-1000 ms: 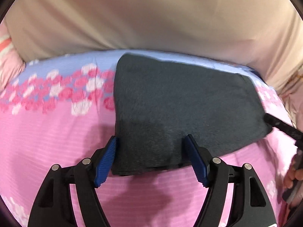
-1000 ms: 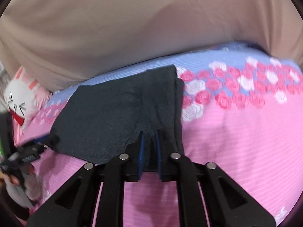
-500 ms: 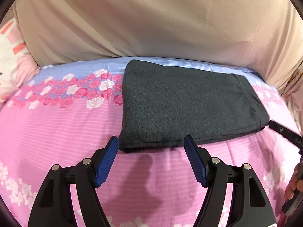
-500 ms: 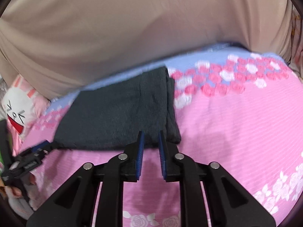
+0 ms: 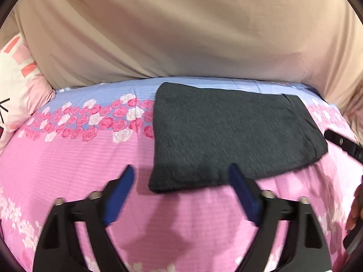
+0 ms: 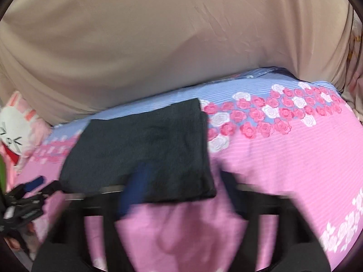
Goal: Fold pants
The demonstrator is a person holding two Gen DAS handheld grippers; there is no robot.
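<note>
Both my fingers (image 5: 181, 195) spread apart, the soft, limp pants (image 5: 229, 136) lie folded ahead; I'd pinch their near edge.

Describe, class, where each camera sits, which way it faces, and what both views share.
Left wrist: on the left gripper, looking along its open fingers at the folded pants; a hand shows at right.
Right wrist: on the right gripper, blurred and open, facing the pants.
Shared: pants, floral bedsheet, beige curtain.
</note>
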